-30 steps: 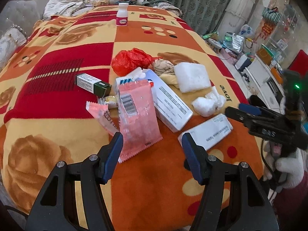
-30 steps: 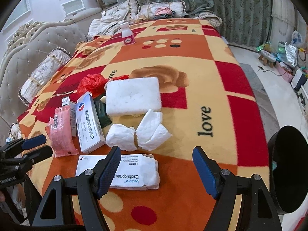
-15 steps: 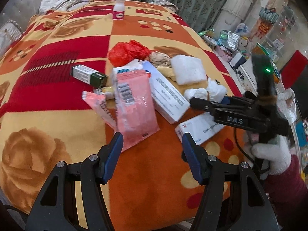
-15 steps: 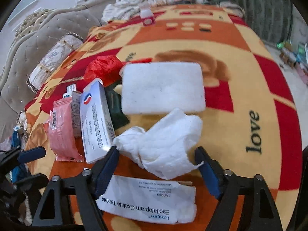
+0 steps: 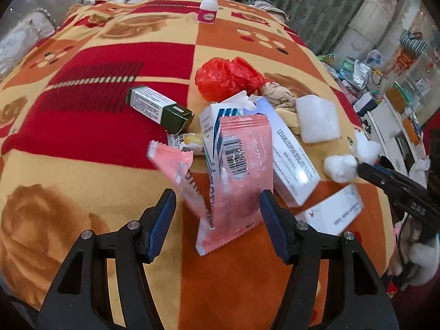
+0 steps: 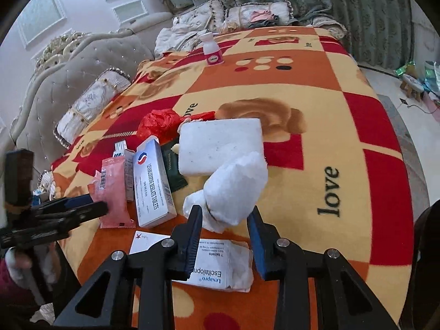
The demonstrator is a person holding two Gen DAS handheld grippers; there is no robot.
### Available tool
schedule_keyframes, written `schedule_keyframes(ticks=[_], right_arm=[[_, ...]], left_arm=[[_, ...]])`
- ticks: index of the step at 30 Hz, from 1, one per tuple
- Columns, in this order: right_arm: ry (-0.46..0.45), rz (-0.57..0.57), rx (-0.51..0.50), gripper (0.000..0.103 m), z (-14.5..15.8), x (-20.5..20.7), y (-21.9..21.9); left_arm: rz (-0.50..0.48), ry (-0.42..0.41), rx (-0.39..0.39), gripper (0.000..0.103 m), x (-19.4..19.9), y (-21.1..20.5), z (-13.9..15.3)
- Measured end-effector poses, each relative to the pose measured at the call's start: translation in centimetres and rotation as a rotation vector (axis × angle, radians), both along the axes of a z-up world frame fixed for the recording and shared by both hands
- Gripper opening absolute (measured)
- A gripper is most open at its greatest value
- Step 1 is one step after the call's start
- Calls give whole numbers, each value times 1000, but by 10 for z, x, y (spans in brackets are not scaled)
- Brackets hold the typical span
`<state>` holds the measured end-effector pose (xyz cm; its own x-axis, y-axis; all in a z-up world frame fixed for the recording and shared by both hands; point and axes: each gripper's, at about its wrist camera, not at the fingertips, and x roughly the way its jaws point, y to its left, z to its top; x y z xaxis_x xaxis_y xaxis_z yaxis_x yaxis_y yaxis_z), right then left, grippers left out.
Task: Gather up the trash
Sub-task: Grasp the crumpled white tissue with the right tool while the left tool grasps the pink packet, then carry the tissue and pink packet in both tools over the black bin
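Note:
Trash lies heaped on a patterned blanket (image 5: 82,165). My right gripper (image 6: 225,220) is closing on a crumpled white tissue (image 6: 233,187). Its pads squeeze the lower part and the tissue bunches upward between them. In the left wrist view, the right gripper's fingertips (image 5: 365,169) meet the tissue (image 5: 341,166). My left gripper (image 5: 217,209) is open, with a pink plastic packet (image 5: 242,170) lying between its fingers, untouched. A second pink wrapper (image 5: 176,162) lies just left of it. The left gripper (image 6: 96,206) also shows at the packet (image 6: 112,189) in the right wrist view.
Around the packet lie a white tablet box (image 5: 291,159), a flattened Lexapro box (image 6: 214,264), a green carton (image 5: 159,108), a red plastic bag (image 5: 228,78) and a white foam pad (image 6: 220,145). A small bottle (image 5: 208,9) stands far back. A dark round object (image 6: 429,247) is at the right edge.
The right gripper moved forward over the tissue and its jaws narrowed around it, bunching it up. The left gripper came closer to the pink packet, jaws unchanged.

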<state>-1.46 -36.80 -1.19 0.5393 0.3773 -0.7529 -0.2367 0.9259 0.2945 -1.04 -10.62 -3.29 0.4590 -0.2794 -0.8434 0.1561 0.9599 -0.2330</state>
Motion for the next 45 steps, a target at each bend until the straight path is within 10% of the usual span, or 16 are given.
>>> schedule_keyframes(ticks=[4, 9, 13, 18, 32, 45], right_arm=[[12, -7, -1, 33, -2, 1, 1], [35, -39, 25, 81, -7, 8, 0], [75, -70, -26, 78, -25, 22, 6], [38, -71, 5, 50, -25, 17, -3], [-86, -189, 8, 50, 33, -36, -86], [-52, -424, -55, 50, 26, -84, -199]], left_arm=[[-21, 16, -41, 43, 2, -4, -5], [-50, 12, -65, 29, 1, -8, -5], [-47, 11, -79, 19, -6, -2, 5], [-84, -46, -61, 15, -19, -4, 37], [-324, -104, -153, 15, -21, -119, 86], [-563, -70, -164, 15, -24, -275, 87]])
